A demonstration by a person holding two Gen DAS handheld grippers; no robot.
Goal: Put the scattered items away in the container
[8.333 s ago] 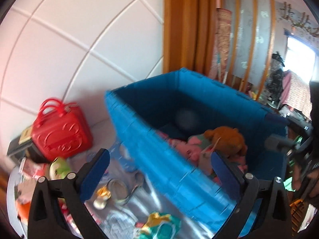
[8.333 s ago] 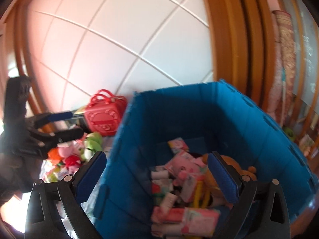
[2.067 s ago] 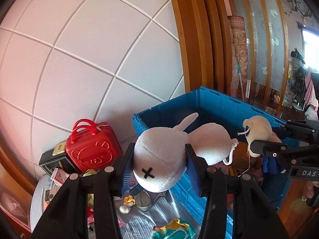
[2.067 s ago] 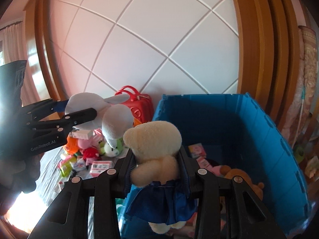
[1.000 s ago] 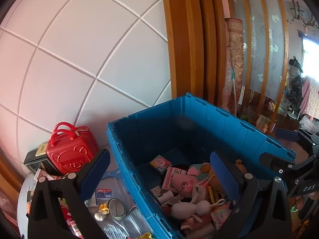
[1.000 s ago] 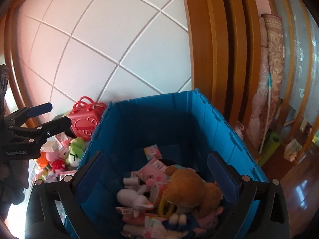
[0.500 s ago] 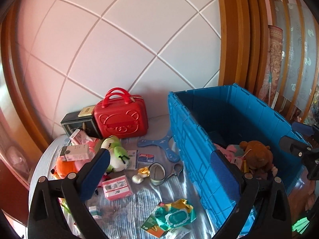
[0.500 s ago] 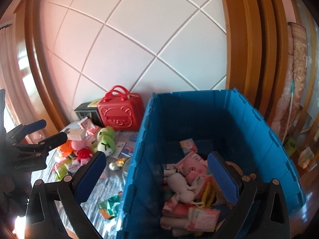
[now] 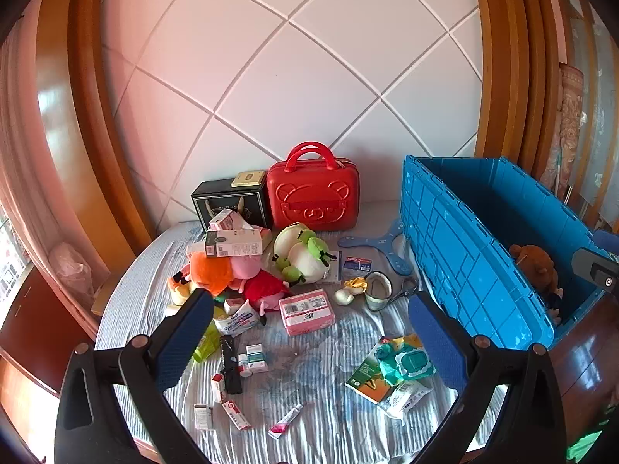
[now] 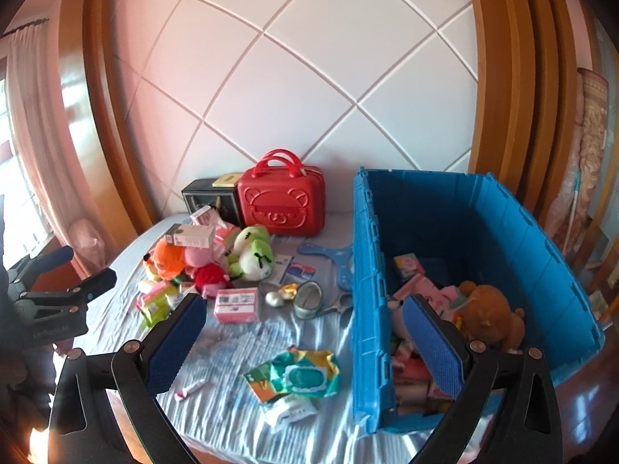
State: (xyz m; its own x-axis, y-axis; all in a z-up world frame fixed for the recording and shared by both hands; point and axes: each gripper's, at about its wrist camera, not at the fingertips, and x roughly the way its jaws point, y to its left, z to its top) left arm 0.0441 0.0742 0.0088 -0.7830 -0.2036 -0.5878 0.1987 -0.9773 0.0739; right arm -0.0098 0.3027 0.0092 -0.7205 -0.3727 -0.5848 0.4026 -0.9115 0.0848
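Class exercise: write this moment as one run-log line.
left gripper: open, empty | right gripper: open, empty | blue bin: part-filled with toys | bed: plush toys, boxes, wipes unsorted

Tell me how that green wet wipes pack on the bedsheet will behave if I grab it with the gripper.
The green wipes pack looks like a soft, crinkled pouch, so it will probably flex and sag instead of holding its shape. Its glossy film may be slippery between the pads. It lies flat on the rumpled sheet, partly over other packets, so it should not roll, though pushing may drag those along.
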